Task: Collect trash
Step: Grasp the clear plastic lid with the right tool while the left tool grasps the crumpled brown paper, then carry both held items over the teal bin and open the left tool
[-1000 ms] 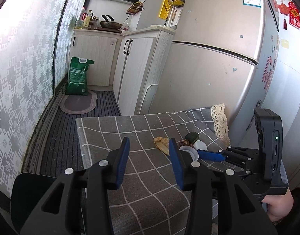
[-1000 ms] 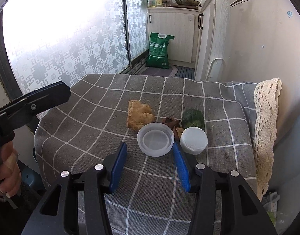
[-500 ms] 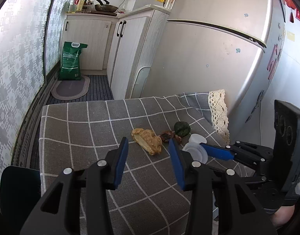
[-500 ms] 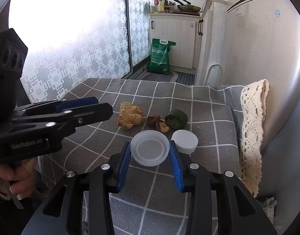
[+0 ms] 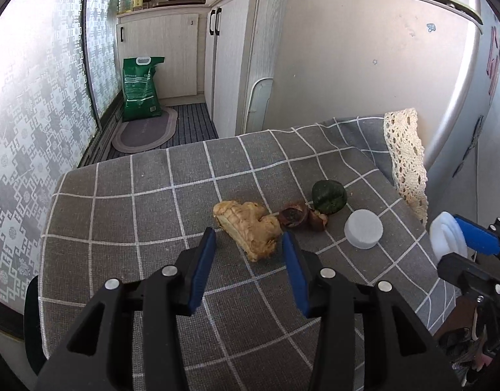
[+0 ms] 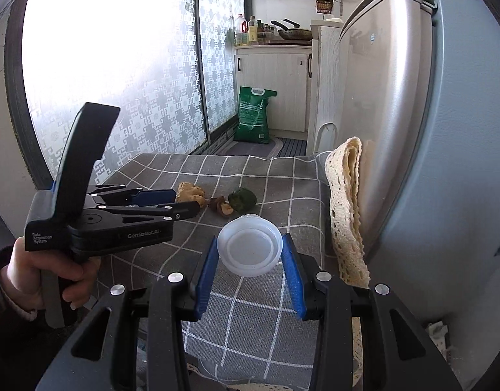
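Tan, knobbly ginger piece point(image 5: 250, 228) lies on the grey checked tablecloth point(image 5: 135, 202), just ahead of the left gripper point(image 5: 248, 254). That gripper's blue pads are spread and empty, one on each side of the ginger's near end, not touching it. The ginger's long axis runs on a slant, from far-left to near-right across the gap, so the pads would close across its narrower near end. Left hand is plainly the nearer one to it.

Beyond the ginger, to its right: two brown shell scraps point(image 5: 298, 216), touching or nearly so, then a dark green lump point(image 5: 328, 196), then a ribbed white cap point(image 5: 364, 233) standing apart.

Right gripper point(image 6: 249, 251) pinches a white plastic lid point(image 6: 249, 247) between its pads, lifted clear of the cloth, well right of the ginger.

Left wrist view shows the ginger's outline and the pad gap; the right wrist view hides part of the ginger behind the left gripper, yet shows the hand point(image 6: 37, 273) on its handle and the lid's hollow face. No bin visible in either view.
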